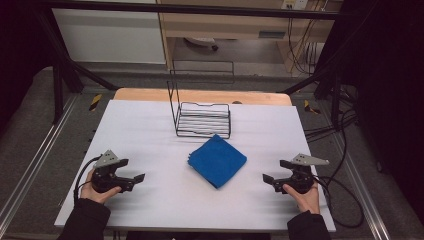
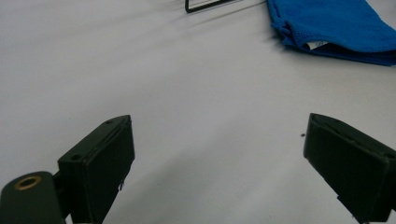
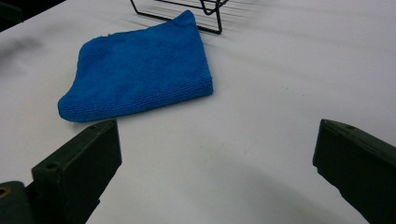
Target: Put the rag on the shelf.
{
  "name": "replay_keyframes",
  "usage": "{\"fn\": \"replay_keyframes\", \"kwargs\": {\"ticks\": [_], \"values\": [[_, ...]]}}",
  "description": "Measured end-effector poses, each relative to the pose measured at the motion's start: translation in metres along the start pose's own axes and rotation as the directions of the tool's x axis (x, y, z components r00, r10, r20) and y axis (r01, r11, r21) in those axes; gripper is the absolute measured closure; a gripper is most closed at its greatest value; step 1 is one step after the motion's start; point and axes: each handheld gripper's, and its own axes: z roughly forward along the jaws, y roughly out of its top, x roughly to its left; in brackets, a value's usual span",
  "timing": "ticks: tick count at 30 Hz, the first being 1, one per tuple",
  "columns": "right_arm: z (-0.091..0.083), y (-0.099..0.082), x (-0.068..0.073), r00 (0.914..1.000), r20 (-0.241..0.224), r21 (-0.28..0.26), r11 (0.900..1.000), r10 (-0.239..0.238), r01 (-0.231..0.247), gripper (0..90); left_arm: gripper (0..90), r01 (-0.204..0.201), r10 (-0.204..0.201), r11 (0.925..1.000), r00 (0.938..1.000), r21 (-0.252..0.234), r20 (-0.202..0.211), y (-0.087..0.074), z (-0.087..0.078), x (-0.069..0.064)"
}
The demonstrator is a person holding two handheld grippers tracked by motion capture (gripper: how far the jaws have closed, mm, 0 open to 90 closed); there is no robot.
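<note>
In the high view, the left gripper [image 1: 136, 178], black with a grey three-cornered plate on top, sits at the lower left of the frame, held low over the white table surface [image 1: 150, 130] by the person's left hand [image 1: 97, 192]. Its jaws stand wide apart with nothing between them; in the left gripper view they rise from the bottom corners over bare white surface.

At the centre of the high view lies the folded blue microfibre cloth [image 1: 217, 161], flat on the table, turned so one corner points toward the top of the frame. That corner lies just beside the front edge of the black wire rack [image 1: 202, 120], which stands upper centre with a tall wire back. In the left gripper view the cloth [image 2: 327, 25] fills the upper right corner; in the right gripper view it [image 3: 140, 70] lies upper left, the rack [image 3: 187, 11] behind it.

At the lower right of the high view, the right gripper [image 1: 272, 179] is held by the right hand [image 1: 305, 195], jaws likewise spread wide and empty, well apart from the cloth.
</note>
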Motion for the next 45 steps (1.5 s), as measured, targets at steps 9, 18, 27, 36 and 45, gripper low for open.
{"fn": "replay_keyframes", "kwargs": {"ticks": [9,18,27,36,45], "values": [[0.002,0.002,0.004,0.9999,0.010,0.009,0.9999,-0.013,0.012,2.1,9.4,0.003,-0.003,1.0000,1.0000,0.003,-0.005,-0.001,0.000,0.001],[0.014,0.008,0.019,0.9997,-0.003,0.042,0.9988,-0.024,0.024,3.4,9.3,0.001,-0.001,1.0000,1.0000,0.001,-0.006,-0.003,0.000,0.001],[0.033,0.017,0.043,0.9985,-0.016,0.095,0.9940,-0.052,0.054,8.7,9.2,0.005,-0.005,1.0000,1.0000,-0.002,-0.008,-0.003,0.000,0.001],[0.052,0.026,0.074,0.9937,-0.059,0.132,0.9860,-0.095,0.102,15.0,9.4,0.016,-0.016,0.9999,0.9997,-0.005,-0.019,-0.004,-0.001,0.003],[0.080,0.030,0.108,0.9768,-0.124,0.181,0.9638,-0.175,0.196,30.9,9.8,0.019,-0.019,0.9998,0.9995,-0.001,-0.026,-0.005,0.000,0.004]]}}
